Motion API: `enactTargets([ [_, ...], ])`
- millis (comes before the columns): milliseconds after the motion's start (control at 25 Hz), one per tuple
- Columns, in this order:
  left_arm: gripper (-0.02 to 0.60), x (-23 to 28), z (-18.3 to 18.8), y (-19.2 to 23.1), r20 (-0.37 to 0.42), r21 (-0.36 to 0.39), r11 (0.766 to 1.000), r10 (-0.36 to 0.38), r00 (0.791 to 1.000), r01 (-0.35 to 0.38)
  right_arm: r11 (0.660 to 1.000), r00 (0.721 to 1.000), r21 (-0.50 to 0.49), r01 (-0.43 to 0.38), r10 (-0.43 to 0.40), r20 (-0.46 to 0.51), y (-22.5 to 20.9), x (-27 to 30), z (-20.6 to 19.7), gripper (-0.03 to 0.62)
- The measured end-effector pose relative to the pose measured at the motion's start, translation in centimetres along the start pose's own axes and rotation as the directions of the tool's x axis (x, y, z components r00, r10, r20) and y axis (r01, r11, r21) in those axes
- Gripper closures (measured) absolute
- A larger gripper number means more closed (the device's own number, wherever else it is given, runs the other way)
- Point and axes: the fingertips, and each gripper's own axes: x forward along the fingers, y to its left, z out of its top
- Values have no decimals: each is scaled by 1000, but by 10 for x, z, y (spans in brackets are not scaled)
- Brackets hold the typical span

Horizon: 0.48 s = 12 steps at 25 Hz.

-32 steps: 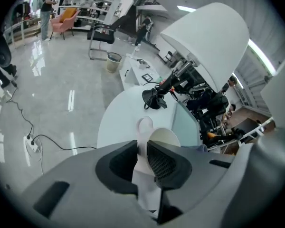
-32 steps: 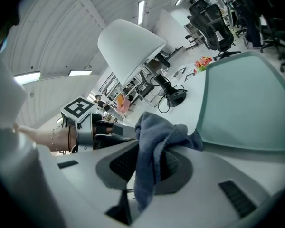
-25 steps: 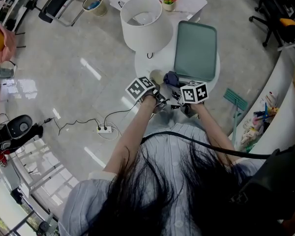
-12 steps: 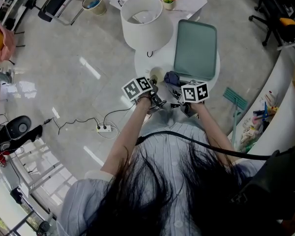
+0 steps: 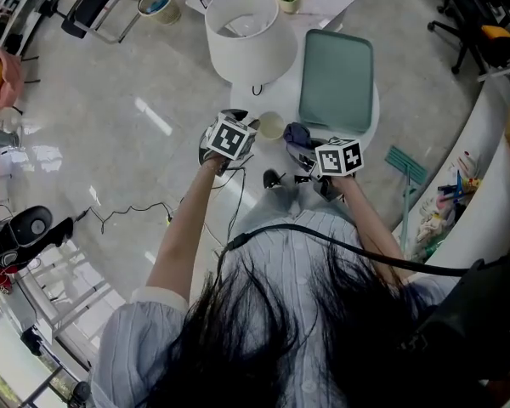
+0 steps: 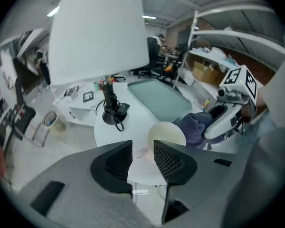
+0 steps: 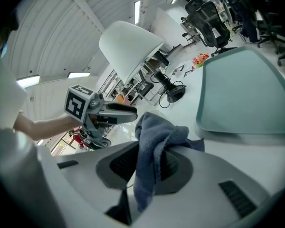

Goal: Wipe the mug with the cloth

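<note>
While the bench [image 6: 133, 109] held the mug [image 6: 167, 133] untouched, the cloth [image 7: 156, 132] waited.
Left gripper [image 6: 142, 146] was opening, nothing between its jaws; the mug looked rigid and slick, so grab across its wall. Right gripper [image 7: 149, 161] pinched the soft, limp cloth.

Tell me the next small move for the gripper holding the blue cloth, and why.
Probably lower the right gripper and lay the blue-grey cloth on the round white table beside the cream mug. The mug stands free, and the left gripper, its jaws opening with nothing between them, sits clear of it.
</note>
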Motion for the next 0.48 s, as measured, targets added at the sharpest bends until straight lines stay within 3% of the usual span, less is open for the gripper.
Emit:
enactTargets([
  [80, 434, 7, 8, 1, -43, 181, 983, -13, 999, 21, 1000, 1000, -3, -4, 4, -8, 1, 1, -2, 511],
  [200, 434, 19, 12, -7, -123, 389, 918, -29, 992, 75, 1000, 1000, 2, -2, 2, -11, 1, 0, -4, 511],
  [400, 436, 37, 8, -19, -220, 575, 806, -10, 975, 138, 1000, 1000, 0, 2, -2, -17, 6, 3, -6, 511],
  [480, 436, 46, 7, -23, -240, 612, 777, 2, 971, 149, 1000, 1000, -1, 1, -1, -21, 5, 4, -7, 511],
])
